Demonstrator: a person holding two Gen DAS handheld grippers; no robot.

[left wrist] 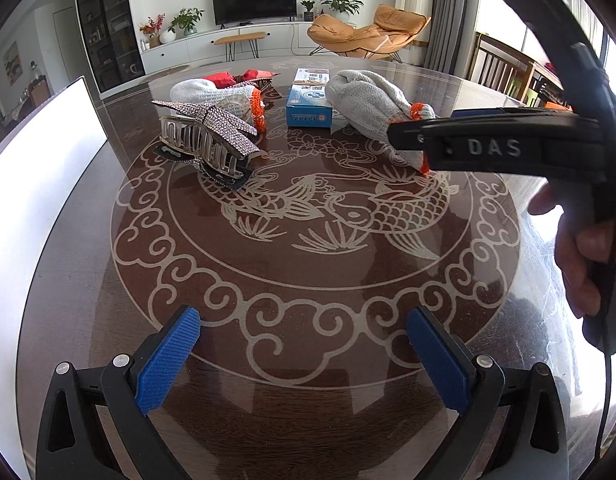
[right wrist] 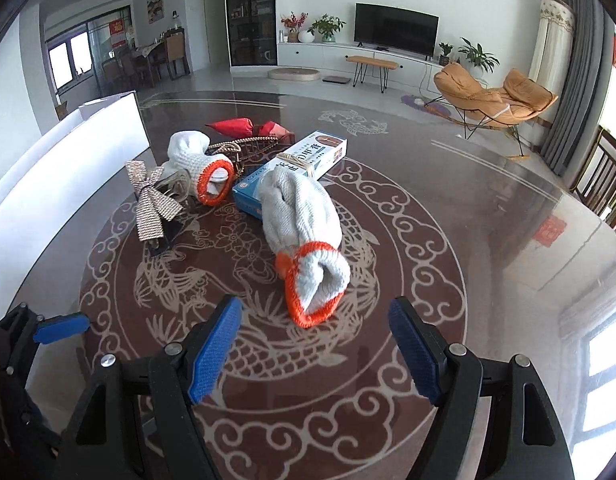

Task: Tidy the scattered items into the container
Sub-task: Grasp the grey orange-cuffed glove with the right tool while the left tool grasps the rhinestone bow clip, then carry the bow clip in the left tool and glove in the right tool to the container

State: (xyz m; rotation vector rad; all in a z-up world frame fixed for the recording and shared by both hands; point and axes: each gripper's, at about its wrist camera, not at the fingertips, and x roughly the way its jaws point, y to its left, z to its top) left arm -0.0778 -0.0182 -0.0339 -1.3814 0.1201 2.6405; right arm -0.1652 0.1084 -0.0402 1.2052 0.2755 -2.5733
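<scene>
Blue-padded right tongs (right wrist: 314, 354) hover wide open and empty just short of the nearer glove (right wrist: 304, 236), whose orange cuff faces them, likely the first pick. Left tongs (left wrist: 304, 356) are equally wide open and hold nothing, low over the bare glass bench (left wrist: 308, 280), near side of that glove. Behind the glove and touching it lies the blue box (right wrist: 292, 168); left of the glove sits the rhinestone hair claw (right wrist: 156, 200), and beyond that a second glove (right wrist: 200, 168) and a red bow (right wrist: 244, 128). Farthest left of the glove stands the white container (right wrist: 68, 160); its inside is hidden
</scene>
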